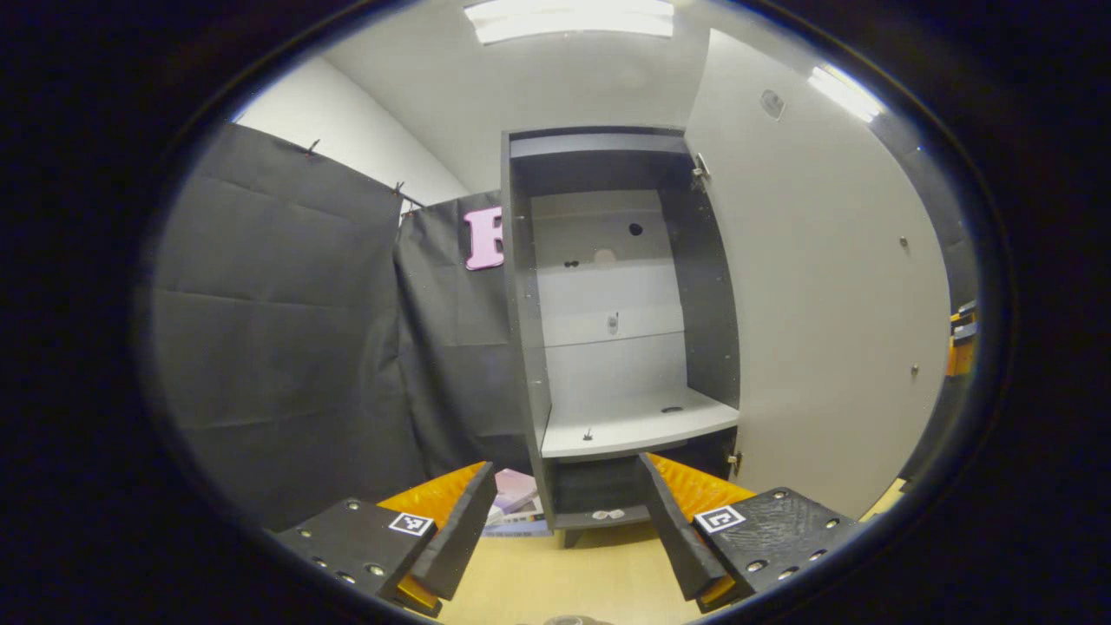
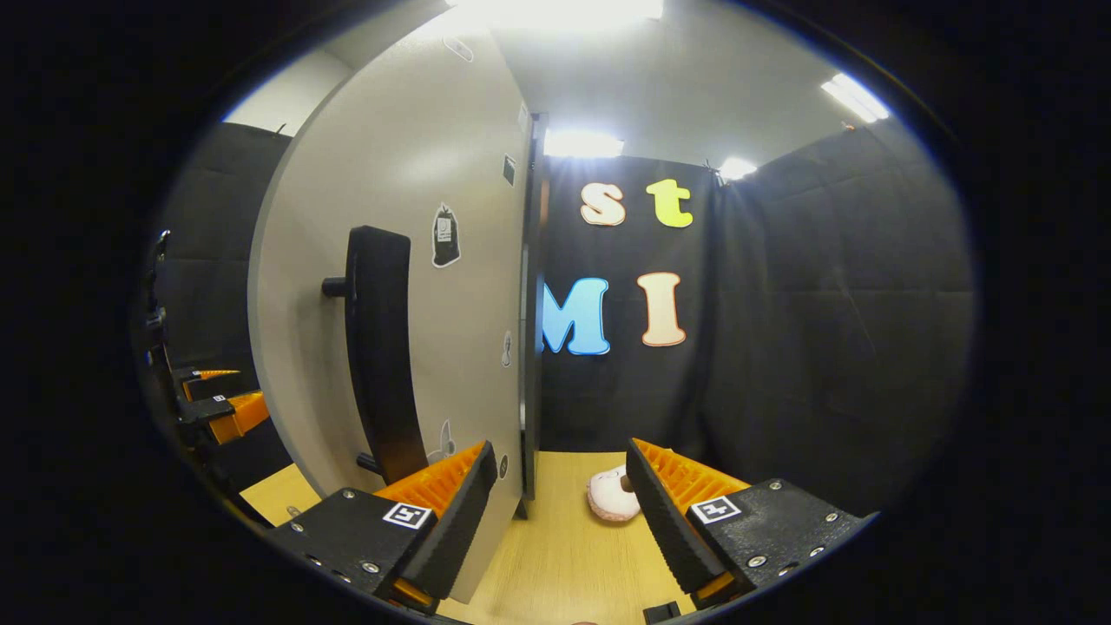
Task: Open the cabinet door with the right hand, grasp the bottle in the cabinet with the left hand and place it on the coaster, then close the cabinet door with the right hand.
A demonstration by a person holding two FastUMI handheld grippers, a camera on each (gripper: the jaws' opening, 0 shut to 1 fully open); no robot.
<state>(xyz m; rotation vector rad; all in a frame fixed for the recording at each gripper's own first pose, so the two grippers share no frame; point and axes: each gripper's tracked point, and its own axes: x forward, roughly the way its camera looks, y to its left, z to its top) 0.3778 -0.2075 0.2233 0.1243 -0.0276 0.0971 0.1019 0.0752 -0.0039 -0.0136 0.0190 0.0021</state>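
The dark cabinet [image 1: 608, 304] stands open, its pale door [image 1: 825, 286] swung out to the right. Its white shelf [image 1: 638, 424] carries just a small peg and a hole. My left gripper [image 1: 568, 534] is open, low in front of the cabinet, with nothing between its fingers. A grey round top [image 1: 568, 620] peeks in at the bottom edge; I cannot tell what it is. My right gripper [image 2: 560, 512] is open beside the door's outer face [image 2: 417, 217], near its black handle [image 2: 378, 347], not gripping it. A pale pink round pad [image 2: 612, 496], possibly the coaster, lies on the table.
The wooden table [image 2: 564, 555] runs under both grippers. A flat box or book stack [image 1: 516, 502] lies left of the cabinet's base. Black cloth walls close in on all sides. The other gripper [image 2: 217, 408] shows past the door's left edge.
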